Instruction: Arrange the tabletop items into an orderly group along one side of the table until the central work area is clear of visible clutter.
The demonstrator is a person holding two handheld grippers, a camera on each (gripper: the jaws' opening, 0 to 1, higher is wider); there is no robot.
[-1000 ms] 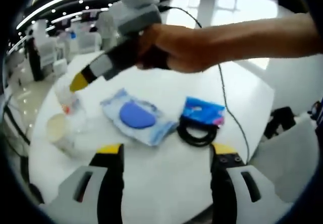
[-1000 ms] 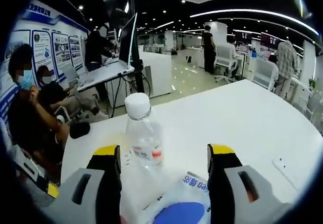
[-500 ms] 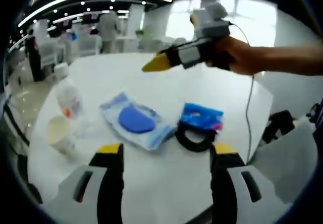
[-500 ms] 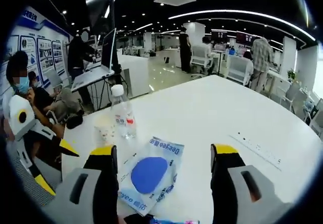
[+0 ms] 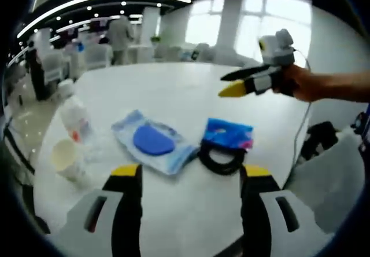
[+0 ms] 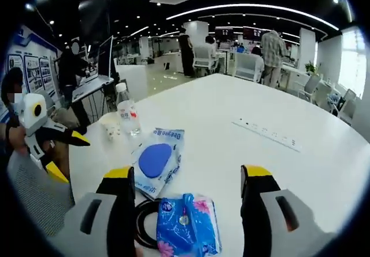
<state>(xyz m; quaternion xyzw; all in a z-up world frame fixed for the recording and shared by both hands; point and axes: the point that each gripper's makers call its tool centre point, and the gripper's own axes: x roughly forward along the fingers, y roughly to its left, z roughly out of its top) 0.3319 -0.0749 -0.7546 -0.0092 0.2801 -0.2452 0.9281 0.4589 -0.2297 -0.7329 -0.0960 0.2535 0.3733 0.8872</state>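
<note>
On the round white table (image 5: 191, 89) stand a clear water bottle (image 5: 72, 117) and a paper cup (image 5: 65, 155) at the left. A wet-wipes pack (image 5: 153, 141) with a blue oval lid lies in the middle. Beside it a blue tissue pack (image 5: 228, 134) rests on a black coil (image 5: 221, 160). My left gripper (image 5: 191, 173) is open above the near edge, holding nothing. My right gripper (image 5: 230, 82), held in a hand, hovers open above the table's right side. In the right gripper view its jaws (image 6: 188, 173) frame the tissue pack (image 6: 188, 216) and the wipes (image 6: 156, 158).
A white power strip (image 6: 266, 132) lies on the table's far part. The bottle (image 6: 126, 112) and cup (image 6: 113, 131) stand near the table edge, with the left gripper (image 6: 68, 157) beyond. People, desks and chairs fill the office behind. A dark bag (image 5: 321, 138) sits past the edge.
My right gripper has drawn back from the bottle and across the table to the right; its view now takes in the wipes, tissue pack and coil. The left gripper has stayed put.
</note>
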